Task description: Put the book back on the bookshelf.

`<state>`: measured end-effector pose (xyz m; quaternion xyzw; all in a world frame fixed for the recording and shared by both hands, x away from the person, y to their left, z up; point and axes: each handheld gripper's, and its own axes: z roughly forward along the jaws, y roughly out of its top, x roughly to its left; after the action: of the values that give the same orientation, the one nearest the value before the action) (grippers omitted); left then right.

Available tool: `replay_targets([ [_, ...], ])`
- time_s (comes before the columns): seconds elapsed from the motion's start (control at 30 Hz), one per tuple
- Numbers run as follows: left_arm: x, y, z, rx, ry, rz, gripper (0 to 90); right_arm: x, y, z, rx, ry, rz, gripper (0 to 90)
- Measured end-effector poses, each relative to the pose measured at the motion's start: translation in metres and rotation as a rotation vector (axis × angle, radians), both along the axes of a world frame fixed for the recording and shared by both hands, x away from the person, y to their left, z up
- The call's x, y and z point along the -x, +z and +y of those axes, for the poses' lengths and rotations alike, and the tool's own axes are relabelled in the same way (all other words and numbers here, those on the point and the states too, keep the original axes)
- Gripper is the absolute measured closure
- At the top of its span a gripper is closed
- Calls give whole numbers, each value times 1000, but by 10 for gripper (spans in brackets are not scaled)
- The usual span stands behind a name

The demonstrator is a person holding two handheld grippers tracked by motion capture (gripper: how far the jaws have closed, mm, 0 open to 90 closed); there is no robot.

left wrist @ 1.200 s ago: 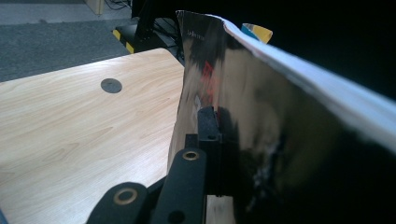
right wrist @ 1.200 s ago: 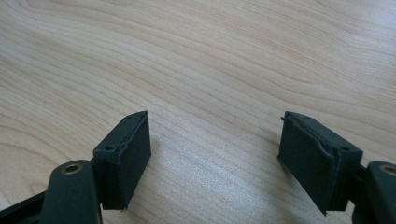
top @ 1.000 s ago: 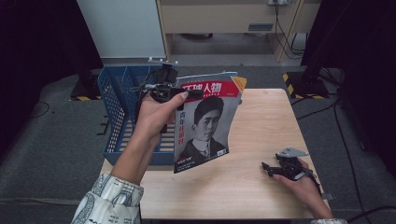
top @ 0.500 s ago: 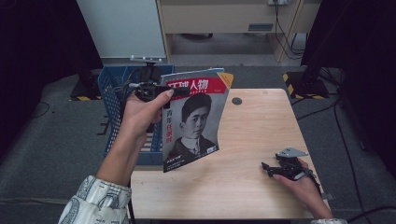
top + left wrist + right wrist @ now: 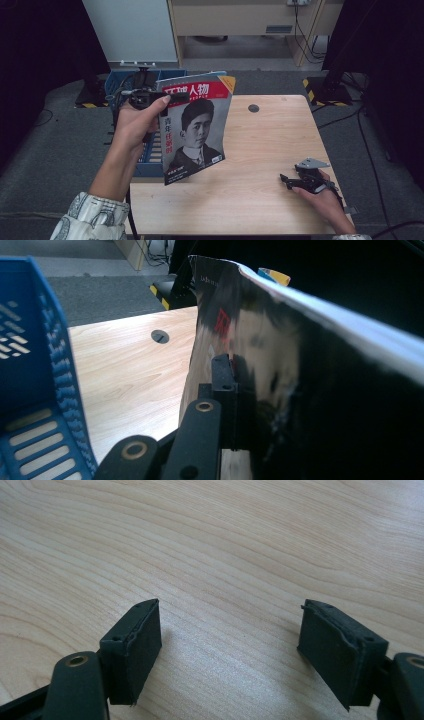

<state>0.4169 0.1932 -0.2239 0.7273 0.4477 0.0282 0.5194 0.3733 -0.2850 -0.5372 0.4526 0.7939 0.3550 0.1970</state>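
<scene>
A magazine with a red title band and a black-and-white portrait hangs upright over the table's left edge. My left gripper is shut on its top left corner, high above the blue crate. In the left gripper view the glossy cover curves away to the right of the clamped jaws. My right gripper rests low on the wooden table at the front right, open with nothing between its fingers.
A blue slatted crate stands off the table's left side, its wall close by in the left gripper view. A round cable hole marks the far tabletop. Cabinets and a white panel stand behind.
My left gripper has carried the magazine leftward, from over the table toward the crate, and it now hangs more upright. The right gripper has stayed put.
</scene>
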Motion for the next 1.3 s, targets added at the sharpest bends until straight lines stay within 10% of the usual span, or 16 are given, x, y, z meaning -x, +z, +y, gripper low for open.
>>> replay_targets([
  [1.3,9,-6,103,44,197,12,862,0,0,1,-4,-2,-1,254],
])
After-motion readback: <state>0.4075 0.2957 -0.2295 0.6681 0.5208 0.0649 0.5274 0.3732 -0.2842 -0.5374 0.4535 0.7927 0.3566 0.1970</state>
